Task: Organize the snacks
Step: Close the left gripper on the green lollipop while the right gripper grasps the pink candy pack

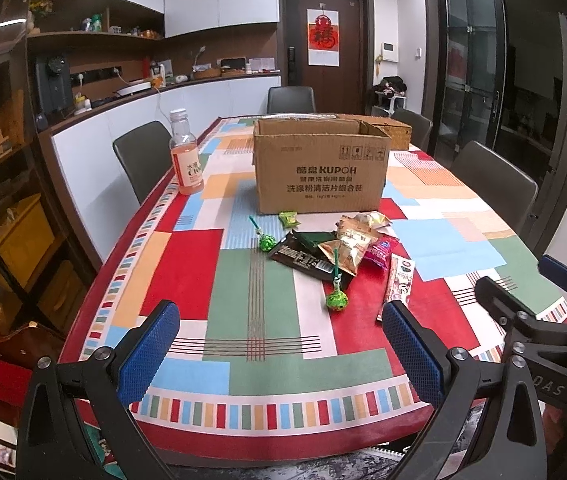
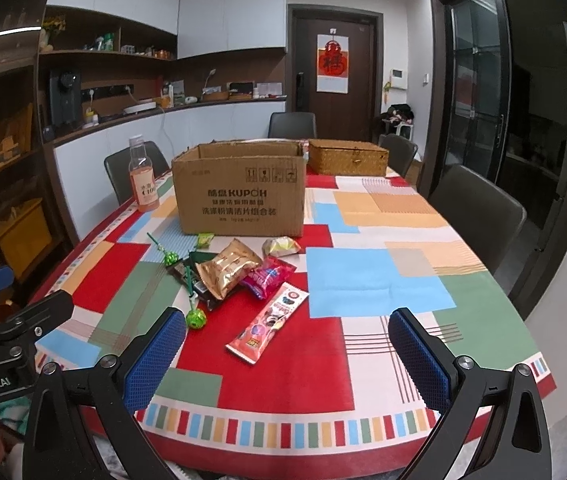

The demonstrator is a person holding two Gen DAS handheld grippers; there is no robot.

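A pile of snacks lies in front of an open cardboard box: a gold chip bag, a dark wrapper, a pink packet, a long red-pink wafer pack, two green lollipops, a small green candy. My left gripper is open and empty above the table's near edge. My right gripper is open and empty, near the wafer pack.
A pink drink bottle stands left of the box. A woven basket sits behind the box at right. Chairs surround the colourful tablecloth. The other gripper shows at each view's edge.
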